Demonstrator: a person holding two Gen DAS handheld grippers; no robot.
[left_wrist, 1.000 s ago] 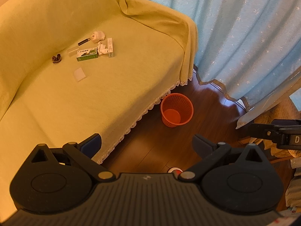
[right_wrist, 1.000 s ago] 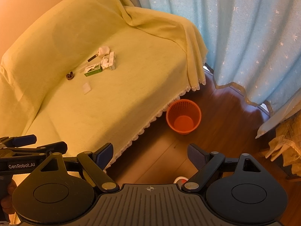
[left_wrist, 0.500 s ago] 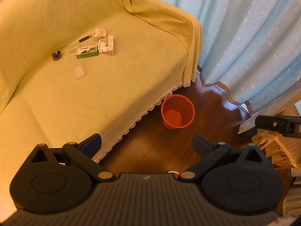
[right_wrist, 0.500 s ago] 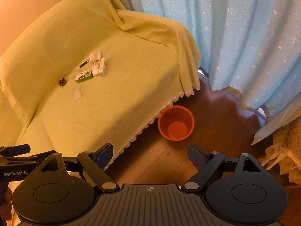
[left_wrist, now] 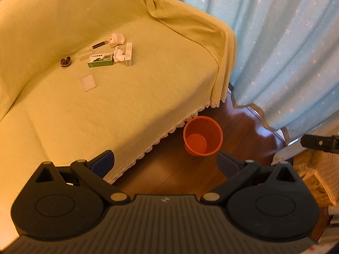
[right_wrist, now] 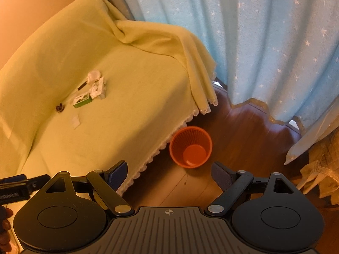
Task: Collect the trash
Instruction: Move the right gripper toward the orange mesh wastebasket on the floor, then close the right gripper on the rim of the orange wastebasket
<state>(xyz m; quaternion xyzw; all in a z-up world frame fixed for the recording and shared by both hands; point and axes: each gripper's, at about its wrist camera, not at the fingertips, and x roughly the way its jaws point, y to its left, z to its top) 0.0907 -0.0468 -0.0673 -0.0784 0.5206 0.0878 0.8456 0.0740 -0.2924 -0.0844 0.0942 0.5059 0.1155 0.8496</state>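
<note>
1. Right now both tools are spread wide and carry nothing: the left gripper (left_wrist: 165, 160) and the right gripper (right_wrist: 169, 173) hang well above the floor edge of the sofa (left_wrist: 131, 105), far from the litter.
2. Trash lies in 1 loose cluster toward the back of the seat: a green box (left_wrist: 100, 59), a slim white box (left_wrist: 128, 54), a crumpled tissue (left_wrist: 118, 55) touching both boxes, a larger tissue wad (left_wrist: 116, 39), a black pen-like stick (left_wrist: 99, 45) and a dark small object (left_wrist: 65, 61) apart to the left.
3. A flat clear packet (left_wrist: 88, 83) sits alone, nearer the seat front.
4. The orange basket (left_wrist: 203, 135) stands on the wood floor just beside the sofa's lace hem and looks empty.
5. Handling, as I judge it: everything is light. Tissues are soft and should crush safely, so pinch them at the bulk. Boxes are stiff card; take them across the narrow sides.
6. The clear packet looks the hardest: thin, slick and flat on soft fabric, so 1 finger would need to dig under an edge.
7. What the dark object is, I cannot tell.
</note>
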